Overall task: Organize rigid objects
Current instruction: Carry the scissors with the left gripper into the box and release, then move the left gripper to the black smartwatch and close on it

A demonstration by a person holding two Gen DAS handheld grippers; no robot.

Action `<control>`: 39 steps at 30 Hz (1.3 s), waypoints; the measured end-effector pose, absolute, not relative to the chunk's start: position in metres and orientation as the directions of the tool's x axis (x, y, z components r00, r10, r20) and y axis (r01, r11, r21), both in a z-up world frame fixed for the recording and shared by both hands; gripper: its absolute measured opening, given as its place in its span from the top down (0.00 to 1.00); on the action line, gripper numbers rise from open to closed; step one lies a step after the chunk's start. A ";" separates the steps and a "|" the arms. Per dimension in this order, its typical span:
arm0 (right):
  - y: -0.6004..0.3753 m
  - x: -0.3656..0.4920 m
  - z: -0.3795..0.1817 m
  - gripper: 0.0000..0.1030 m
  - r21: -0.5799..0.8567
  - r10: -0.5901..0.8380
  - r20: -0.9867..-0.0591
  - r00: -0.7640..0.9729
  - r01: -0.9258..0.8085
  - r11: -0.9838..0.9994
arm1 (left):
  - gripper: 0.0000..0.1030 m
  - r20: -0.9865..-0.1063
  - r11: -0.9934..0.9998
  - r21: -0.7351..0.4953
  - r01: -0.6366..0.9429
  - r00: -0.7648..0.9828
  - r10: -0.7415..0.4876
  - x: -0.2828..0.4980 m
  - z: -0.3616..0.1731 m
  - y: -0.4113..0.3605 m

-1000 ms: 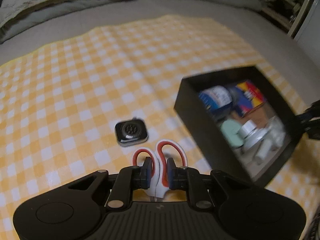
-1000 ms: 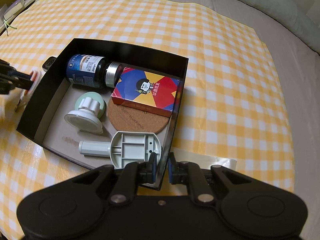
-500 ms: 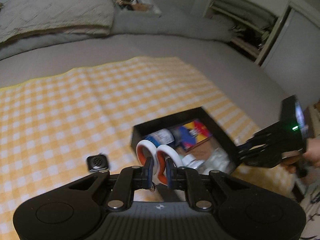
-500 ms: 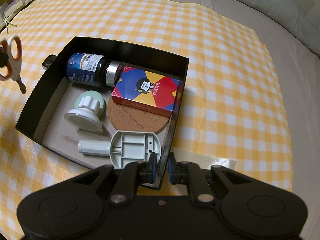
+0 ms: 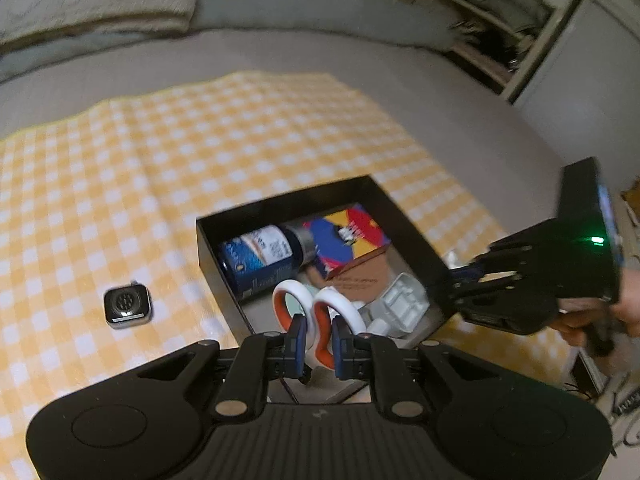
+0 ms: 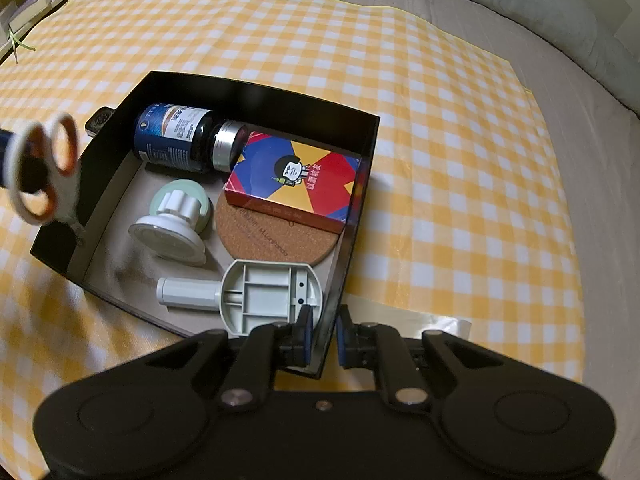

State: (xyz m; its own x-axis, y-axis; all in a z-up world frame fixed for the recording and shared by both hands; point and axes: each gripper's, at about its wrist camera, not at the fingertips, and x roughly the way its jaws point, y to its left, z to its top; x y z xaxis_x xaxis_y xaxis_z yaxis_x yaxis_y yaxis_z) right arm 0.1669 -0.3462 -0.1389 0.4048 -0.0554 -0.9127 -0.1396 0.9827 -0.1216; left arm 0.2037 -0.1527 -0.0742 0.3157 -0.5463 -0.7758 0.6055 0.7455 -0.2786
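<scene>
Left gripper (image 5: 318, 338) clamped on the scissors (image 5: 320, 312), white handles with orange inner loops, fingers pinching the handle loops; scissors held in the air over the 7 o'clock edge of the black box (image 5: 416, 236) in the left wrist view. Right wrist view shows the same scissors (image 6: 40, 168) blurred at 9 o'clock, blades pointing down just above the box's left wall. Right gripper (image 6: 322, 338) closed on the box wall (image 6: 352, 216) at the near right corner, one finger inside, one outside. Inside the box: dark blue bottle (image 6: 176, 138) lying on its side at 11 o'clock with silver cap toward centre; colourful card box (image 6: 292, 176) at 1 o'clock, resting partly on a round cork coaster (image 6: 272, 236); pale green disc with a white knob piece (image 6: 174, 216) on it at 9 o'clock; grey-white plastic part with a handle (image 6: 256, 296) at 6 o'clock, next to the right gripper's inside finger. Small black square gadget (image 5: 127, 306) lies on the yellow checked cloth (image 5: 160, 152) outside the box, at 9 o'clock of it in the left view, well apart from the scissors. Cloth sits on a grey bed surface (image 6: 580, 92).
</scene>
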 end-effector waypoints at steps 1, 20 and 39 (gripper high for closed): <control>-0.346 0.167 -0.139 0.88 -0.121 -0.055 -0.913 0.405 -0.139 0.983 | 0.86 -0.784 0.753 -0.279 0.595 0.311 -0.537 0.207 -0.079 -0.155; -0.347 0.167 -0.140 0.88 -0.117 -0.049 -0.915 0.401 -0.149 0.982 | 0.13 -0.828 0.756 -0.141 0.640 0.343 -0.444 0.203 -0.091 -0.176; -0.347 0.167 -0.140 0.87 -0.121 -0.051 -0.915 0.401 -0.150 0.981 | 0.00 -0.802 0.769 -0.100 0.631 0.407 -0.438 0.189 -0.072 -0.168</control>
